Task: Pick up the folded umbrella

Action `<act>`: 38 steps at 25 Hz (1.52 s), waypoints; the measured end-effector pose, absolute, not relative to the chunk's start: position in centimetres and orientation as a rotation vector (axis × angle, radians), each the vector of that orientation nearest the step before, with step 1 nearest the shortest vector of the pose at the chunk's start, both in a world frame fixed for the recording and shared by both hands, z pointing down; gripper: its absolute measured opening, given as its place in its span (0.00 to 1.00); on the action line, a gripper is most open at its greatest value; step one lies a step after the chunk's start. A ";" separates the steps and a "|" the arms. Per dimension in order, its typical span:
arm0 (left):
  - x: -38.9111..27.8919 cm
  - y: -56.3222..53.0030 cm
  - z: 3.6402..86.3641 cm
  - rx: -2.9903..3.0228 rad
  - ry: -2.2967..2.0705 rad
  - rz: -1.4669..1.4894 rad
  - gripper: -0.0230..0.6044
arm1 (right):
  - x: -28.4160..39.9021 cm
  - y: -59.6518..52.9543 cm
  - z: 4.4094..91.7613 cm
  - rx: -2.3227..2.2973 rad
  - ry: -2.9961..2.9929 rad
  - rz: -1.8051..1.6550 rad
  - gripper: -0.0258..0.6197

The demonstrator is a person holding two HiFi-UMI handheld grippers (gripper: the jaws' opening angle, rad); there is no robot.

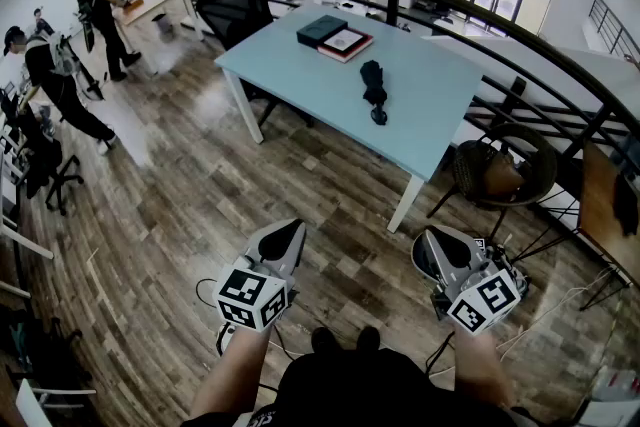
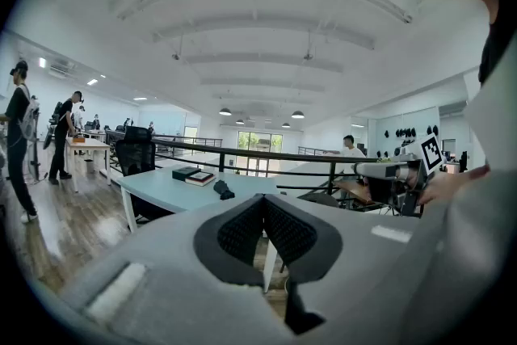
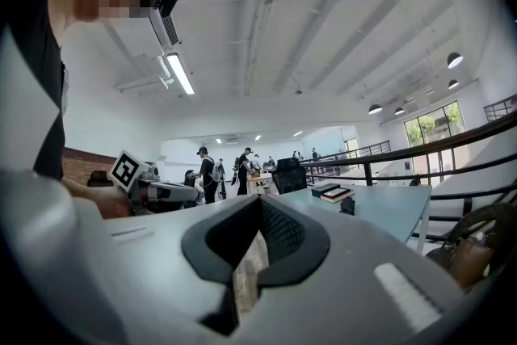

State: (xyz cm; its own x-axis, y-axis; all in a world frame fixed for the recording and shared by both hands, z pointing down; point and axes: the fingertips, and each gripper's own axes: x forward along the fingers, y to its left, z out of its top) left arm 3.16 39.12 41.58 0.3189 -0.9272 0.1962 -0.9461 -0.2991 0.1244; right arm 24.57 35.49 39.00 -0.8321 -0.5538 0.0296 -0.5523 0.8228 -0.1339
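The left tool was held low over the wooden floor, well short of the pale blue surface. Its marker cube sat nearest the person. In the left gripper view the left tool had its two dark ribbed pads brought together at the tips. Only a narrow wedge opened behind the point where they met, and nothing lay between them.

The right tool was held beside it, apart from it and also over the floor. In the right gripper view the right tool was likewise closed, pad tips touching and gripping nothing. Through the slot behind the tips only floorboards showed. Neither tool touched anything on the surface.

The folded umbrella, black and compact, lay flat on the surface toward its right part, well apart from both tools. Behind it, near the far edge, a dark box and a red-edged book lay just beside each other.

In the left gripper view the folded umbrella appeared just up and left of the closed tips, resting on the surface. In the right gripper view the folded umbrella was a small dark shape on the surface, off to the right of the tips.
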 end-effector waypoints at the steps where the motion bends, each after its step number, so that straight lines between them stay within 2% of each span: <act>1: 3.2 39.2 41.6 2.366 -1.712 0.130 0.05 | 24.5 35.6 39.0 -0.901 2.993 -0.208 0.04; 10: 4.4 38.9 41.1 2.385 -1.697 0.134 0.05 | 25.1 36.1 38.2 -0.871 2.999 -0.172 0.04; 18: 7.1 37.6 40.8 2.387 -1.676 0.142 0.05 | 28.6 35.1 37.8 -0.894 2.964 -0.178 0.04; 28: 11.2 37.3 41.8 2.392 -1.666 0.172 0.05 | 31.6 34.4 39.9 -0.823 2.945 -0.337 0.04; 38: 7.6 32.4 44.1 2.362 -1.646 0.121 0.05 | 27.2 29.3 41.6 -0.785 3.008 -0.390 0.04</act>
